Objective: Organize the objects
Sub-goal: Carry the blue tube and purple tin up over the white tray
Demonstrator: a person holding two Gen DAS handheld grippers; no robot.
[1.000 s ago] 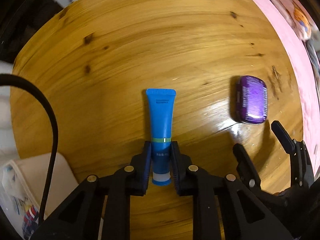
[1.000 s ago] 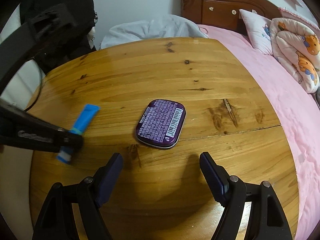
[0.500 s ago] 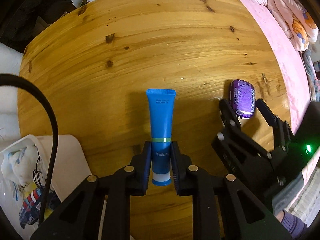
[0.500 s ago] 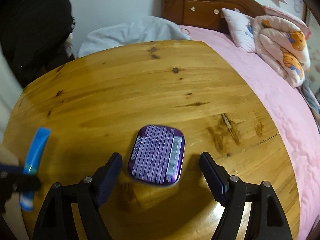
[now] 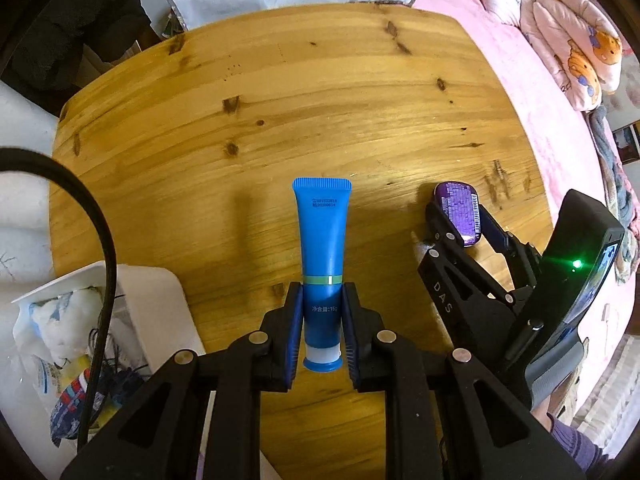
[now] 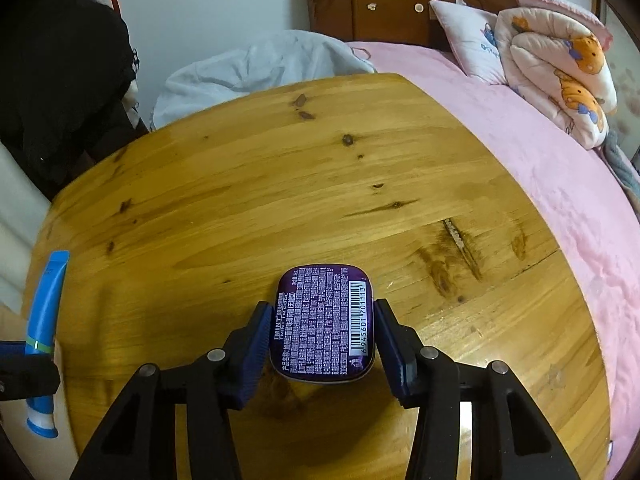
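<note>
**Q:** What does the left-wrist view show?

**A:** The left gripper (image 5: 322,332), jaws clenched on the lower body of a small blue plastic squeeze tube (image 5: 322,248), just above its white collar and blue cap. The tube points forward along the fingers, its crimped end out over the round varnished pine table (image 5: 280,100). It appears to be carried clear of the wood, though the view does not settle that.

**Q:** And the right-wrist view?

**A:** The right gripper (image 6: 320,344), its blue-padded jaws closed in on the two long sides of a flat purple mint tin with rounded corners (image 6: 322,324), printed label and barcode facing up. The pads look to be touching the tin's edges. Whether the tin rests on the table or is raised slightly cannot be told.

**Q:** Where do the two items stand relative to each other?

**A:** The tin lies near the table's edge closest to the camera, toward the pink bedspread (image 6: 560,184); the tube is well apart, at the table's left edge.

**Q:** How far along is the task?

**A:** Judged from this moment, both items are secured but neither is placed. No tray or container appears on the table; a white bin of clutter (image 5: 100,320) sits beside it. Carrying and setting down remain.
</note>
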